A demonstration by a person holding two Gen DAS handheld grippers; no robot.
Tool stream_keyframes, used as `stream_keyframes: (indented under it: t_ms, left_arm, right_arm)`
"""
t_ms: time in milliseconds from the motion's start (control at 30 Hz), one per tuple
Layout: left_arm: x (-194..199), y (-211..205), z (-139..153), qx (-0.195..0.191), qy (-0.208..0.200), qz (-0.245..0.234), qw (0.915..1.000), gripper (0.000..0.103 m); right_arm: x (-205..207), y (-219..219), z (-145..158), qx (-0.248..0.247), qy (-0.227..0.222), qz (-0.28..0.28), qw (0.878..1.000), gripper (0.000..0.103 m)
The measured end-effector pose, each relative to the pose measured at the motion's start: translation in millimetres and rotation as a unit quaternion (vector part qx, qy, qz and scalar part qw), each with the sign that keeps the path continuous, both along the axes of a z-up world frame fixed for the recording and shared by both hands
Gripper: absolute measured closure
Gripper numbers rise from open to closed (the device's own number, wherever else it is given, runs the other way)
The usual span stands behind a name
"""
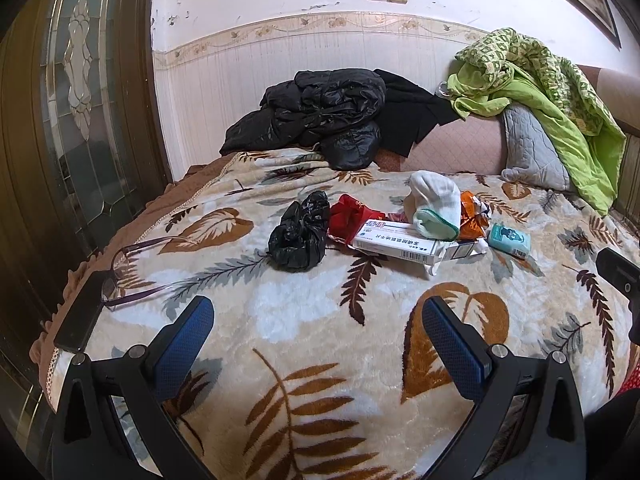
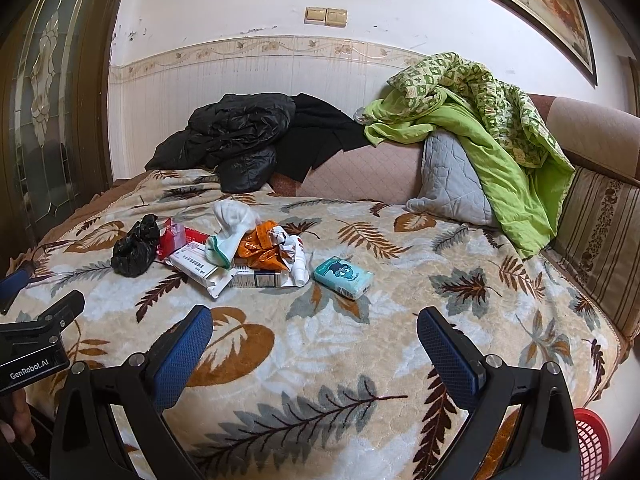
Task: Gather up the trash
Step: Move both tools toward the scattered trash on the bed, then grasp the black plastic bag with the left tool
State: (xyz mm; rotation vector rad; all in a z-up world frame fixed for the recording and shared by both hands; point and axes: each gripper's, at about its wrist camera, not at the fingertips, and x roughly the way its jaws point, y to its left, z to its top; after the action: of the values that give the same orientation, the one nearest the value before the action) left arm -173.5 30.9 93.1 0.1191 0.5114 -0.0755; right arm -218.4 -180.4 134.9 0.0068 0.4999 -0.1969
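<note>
Leaf-print blanket (image 2: 360, 360) (littered), white wall (image 2: 240, 8)

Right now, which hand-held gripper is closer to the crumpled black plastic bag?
Left. The left hand-held gripper sits almost straight behind the crumpled black plastic bag; the right hand-held gripper is off to the bag's right, nearer the teal tissue packet.

Litter clustered mid-blanket (image 2: 360, 360): crumpled bag (image 2: 134, 250) at left, wrapper (image 2: 174, 238) just right of it, medicine box (image 2: 196, 266) nearer, sock (image 2: 228, 232) laid over box, crumpled packet (image 2: 260, 250) behind. Tissue pack (image 2: 343, 276) set apart at right. Jacket (image 2: 236, 136) heaped far left; quilt (image 2: 480, 112) draped over pillow (image 2: 448, 180) far right. Glasses (image 1: 132, 272) near left edge.
</note>
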Motion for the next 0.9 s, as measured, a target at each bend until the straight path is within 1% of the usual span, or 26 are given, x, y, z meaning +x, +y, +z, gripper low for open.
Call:
stream_keyframes:
  t_ms: [500, 667, 833, 900]
  left_arm:
    - [0.1, 0.7, -1.1, -0.001, 0.003, 0.0, 1.0, 0.0]
    - [-1.1, -0.9, -6.6, -0.004, 0.014, 0.001, 0.9999, 0.0]
    - [3.3, 2.2, -4.4, -0.014, 0.025, 0.003, 0.9996, 0.0]
    - [8.8, 5.8, -2.9, -0.021, 0.036, 0.001, 0.9991, 0.0]
  right_arm:
    - [0.1, 0.0, -0.5, -0.001, 0.001, 0.0, 1.0, 0.0]
    - [0.8, 0.5, -0.5, 0.0, 0.002, 0.0, 1.0, 0.0]
    - [-3.3, -5.0, -4.6, 0.003, 0.006, -0.001, 1.0, 0.0]
    - [-0.9, -7.3, -4.6, 0.006, 0.011, -0.001, 1.0, 0.0]
